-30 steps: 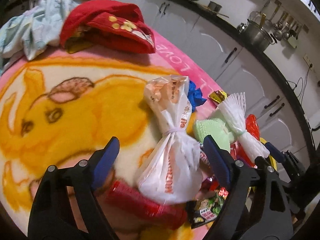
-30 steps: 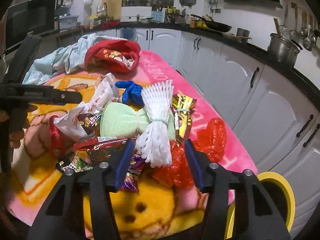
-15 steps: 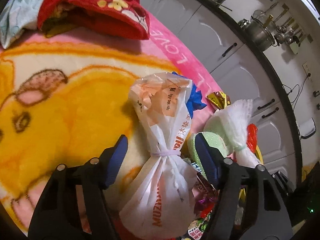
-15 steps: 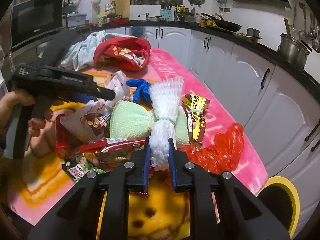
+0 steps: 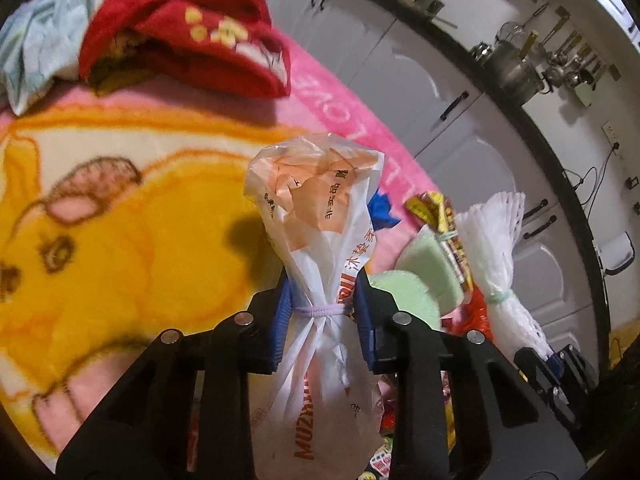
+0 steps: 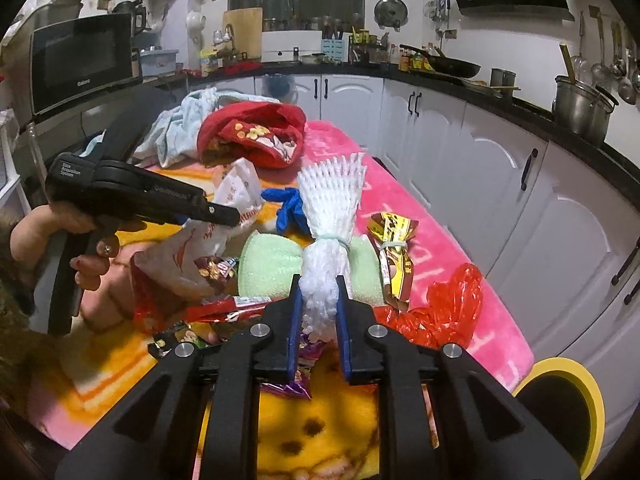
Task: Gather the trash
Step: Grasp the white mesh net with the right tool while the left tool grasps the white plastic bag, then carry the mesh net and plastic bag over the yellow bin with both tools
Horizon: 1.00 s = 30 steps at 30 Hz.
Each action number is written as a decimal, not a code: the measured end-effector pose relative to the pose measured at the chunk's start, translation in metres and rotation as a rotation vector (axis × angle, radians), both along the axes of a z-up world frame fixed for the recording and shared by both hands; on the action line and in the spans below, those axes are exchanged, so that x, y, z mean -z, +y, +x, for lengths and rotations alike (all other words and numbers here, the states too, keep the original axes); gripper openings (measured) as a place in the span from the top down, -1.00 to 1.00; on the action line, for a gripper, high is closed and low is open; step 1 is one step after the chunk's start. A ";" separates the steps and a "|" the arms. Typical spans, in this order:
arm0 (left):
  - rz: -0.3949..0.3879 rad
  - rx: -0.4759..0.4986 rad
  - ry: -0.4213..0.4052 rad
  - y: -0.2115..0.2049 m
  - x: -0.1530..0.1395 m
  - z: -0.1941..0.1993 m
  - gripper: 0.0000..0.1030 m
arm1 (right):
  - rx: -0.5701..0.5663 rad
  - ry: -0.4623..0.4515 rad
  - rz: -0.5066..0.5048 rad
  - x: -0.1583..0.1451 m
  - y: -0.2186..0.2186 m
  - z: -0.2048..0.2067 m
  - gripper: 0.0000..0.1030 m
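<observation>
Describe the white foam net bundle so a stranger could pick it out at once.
Start at the pink cartoon blanket covering the table, then find the trash heap at its near end. There the white foam net bundle lies across a pale green sponge, with the right gripper shut on its lower end. Alone in the heap, it is webbed white mesh, cinched mid-length by a green band and fanning out.

A cartoon blanket [image 6: 420,216] covers the table, strewn with a red cloth [image 6: 256,132], pale blue cloth [image 6: 176,128], wrappers [image 6: 394,256] and a green sponge [image 6: 268,268].
</observation>
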State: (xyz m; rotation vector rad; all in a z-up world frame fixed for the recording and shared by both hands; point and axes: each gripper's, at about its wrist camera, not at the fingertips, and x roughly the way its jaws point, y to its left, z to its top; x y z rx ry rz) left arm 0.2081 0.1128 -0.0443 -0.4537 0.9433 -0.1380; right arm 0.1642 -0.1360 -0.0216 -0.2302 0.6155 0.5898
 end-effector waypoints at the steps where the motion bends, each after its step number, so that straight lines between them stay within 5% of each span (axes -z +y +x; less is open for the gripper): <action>1: 0.010 -0.008 -0.021 0.001 -0.007 -0.005 0.58 | -0.001 -0.002 0.007 -0.003 -0.001 -0.002 0.72; 16: 0.132 -0.007 -0.285 -0.045 -0.079 -0.048 0.58 | 0.043 -0.064 0.064 -0.036 -0.039 -0.025 0.72; 30: 0.109 0.130 -0.346 -0.138 -0.082 -0.046 0.58 | 0.181 -0.085 0.078 -0.049 -0.117 -0.036 0.72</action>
